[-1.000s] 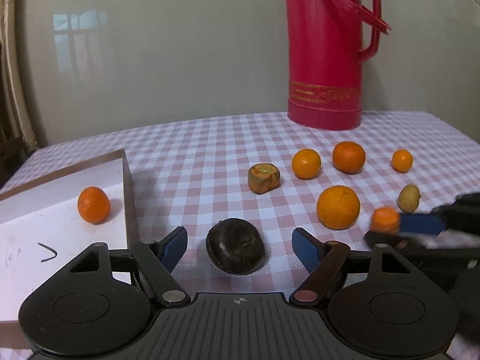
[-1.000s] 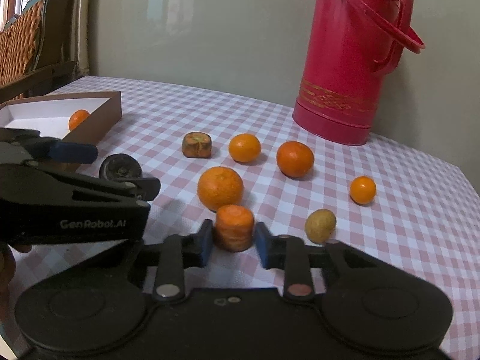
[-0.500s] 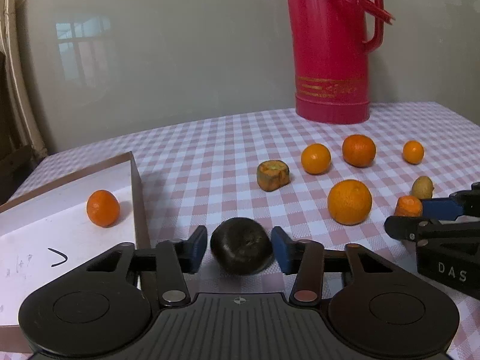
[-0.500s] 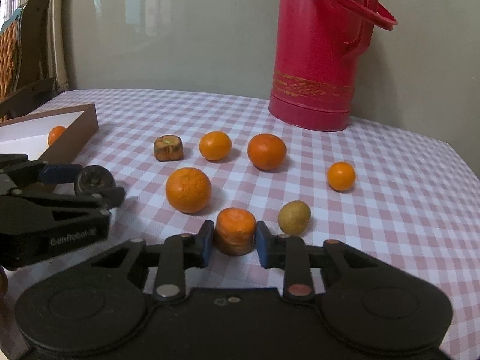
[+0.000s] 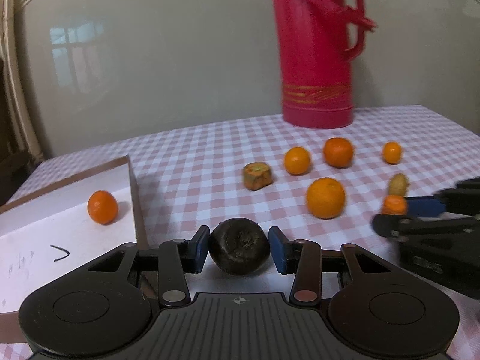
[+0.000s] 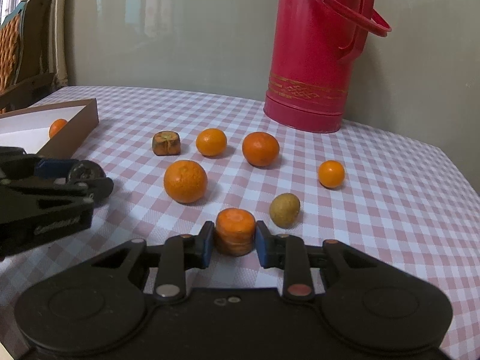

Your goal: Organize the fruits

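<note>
Left gripper [image 5: 239, 247] fingers have just closed on round, wrinkled dark fruit [image 5: 239, 246].

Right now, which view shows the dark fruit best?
The left wrist view: the dark fruit sits front and centre, clamped in the left claw. The right wrist view shows only a sliver behind that claw.

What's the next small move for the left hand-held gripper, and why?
Probably lift and carry left to the box. The left hand-held gripper has just been closing and its pads now press the dark fruit, which sits right beside the box that already holds one orange.
</note>
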Demonstrator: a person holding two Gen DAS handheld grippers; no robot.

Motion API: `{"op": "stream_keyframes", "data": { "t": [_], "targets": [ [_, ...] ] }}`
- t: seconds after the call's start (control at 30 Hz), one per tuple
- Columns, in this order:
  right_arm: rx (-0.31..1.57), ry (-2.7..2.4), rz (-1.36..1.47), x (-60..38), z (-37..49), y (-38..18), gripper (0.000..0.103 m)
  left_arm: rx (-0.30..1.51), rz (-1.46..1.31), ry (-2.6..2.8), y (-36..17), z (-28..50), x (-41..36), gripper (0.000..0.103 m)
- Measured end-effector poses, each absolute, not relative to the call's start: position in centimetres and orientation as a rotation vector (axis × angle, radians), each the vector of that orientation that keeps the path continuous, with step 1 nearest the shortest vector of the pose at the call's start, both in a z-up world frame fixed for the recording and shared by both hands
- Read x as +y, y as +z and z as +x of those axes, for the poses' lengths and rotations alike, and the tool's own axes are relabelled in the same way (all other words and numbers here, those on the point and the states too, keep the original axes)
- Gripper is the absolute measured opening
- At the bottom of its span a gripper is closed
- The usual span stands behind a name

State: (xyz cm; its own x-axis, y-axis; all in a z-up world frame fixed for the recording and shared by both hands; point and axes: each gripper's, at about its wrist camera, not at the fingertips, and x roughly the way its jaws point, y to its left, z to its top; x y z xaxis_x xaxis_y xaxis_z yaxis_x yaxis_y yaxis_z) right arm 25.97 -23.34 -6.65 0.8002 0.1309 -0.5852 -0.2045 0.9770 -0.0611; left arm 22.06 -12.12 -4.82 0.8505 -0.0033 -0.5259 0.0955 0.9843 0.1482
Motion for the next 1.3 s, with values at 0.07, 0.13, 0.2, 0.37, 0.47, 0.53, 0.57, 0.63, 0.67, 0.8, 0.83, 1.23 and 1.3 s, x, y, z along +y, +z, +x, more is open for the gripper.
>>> {"op": "stream_keyframes", "data": {
  "t": [0.07,0.13,0.2,0.37,0.47,0.53,0.57,0.63,0.67,0.8,0.83,1.23,1.3],
  "targets": [
    [0.618,0.182,-0.122,-23.4,26.0,-6.7,0.020,0.570,0.170,-0.063,-5.1,22.2,-12.2,0.043],
    [0.619,0.182,-0.122,-23.3,26.0,-6.7,0.020,0.590,0.164,-0.066,-5.6,22.4,-12.2,0.043],
    [0.621,0.183,-0.121,-23.3,26.0,-6.8,0.021,0.589,0.174,-0.062,-5.8,22.4,-12.4,0.043],
    [0.622,0.184,-0.117,-23.4,26.2,-6.7,0.021,0.583,0.171,-0.062,-5.9,22.5,-12.6,0.043],
    [0.626,0.184,-0.115,-23.3,26.1,-6.6,0.020,0.580,0.163,-0.064,-5.9,22.4,-12.5,0.043],
    [0.623,0.184,-0.117,-23.5,26.1,-6.4,0.020,0.573,0.142,-0.072,-5.6,22.0,-12.4,0.043],
    [0.616,0.181,-0.119,-23.4,25.7,-6.3,0.020,0.558,0.137,-0.077,-5.2,21.6,-12.4,0.043],
    [0.598,0.175,-0.117,-23.4,24.9,-5.8,0.020,0.525,0.143,-0.085,-4.4,20.7,-12.5,0.043],
    [0.590,0.174,-0.115,-23.5,24.4,-5.5,0.020,0.512,0.144,-0.091,-4.0,20.3,-12.4,0.043],
    [0.559,0.154,-0.104,-23.7,22.5,-4.7,0.020,0.473,0.127,-0.092,-2.8,18.1,-11.5,0.043],
    [0.551,0.149,-0.099,-23.8,22.0,-4.6,0.020,0.466,0.126,-0.089,-2.7,17.4,-11.2,0.043],
    [0.444,0.200,-0.067,-22.5,16.1,-1.9,0.020,0.378,0.134,-0.011,-0.2,10.4,-5.4,0.043],
    [0.405,0.233,-0.069,-21.6,15.2,-1.3,0.020,0.367,0.130,0.014,0.1,9.7,-4.2,0.043]
  ]
}}
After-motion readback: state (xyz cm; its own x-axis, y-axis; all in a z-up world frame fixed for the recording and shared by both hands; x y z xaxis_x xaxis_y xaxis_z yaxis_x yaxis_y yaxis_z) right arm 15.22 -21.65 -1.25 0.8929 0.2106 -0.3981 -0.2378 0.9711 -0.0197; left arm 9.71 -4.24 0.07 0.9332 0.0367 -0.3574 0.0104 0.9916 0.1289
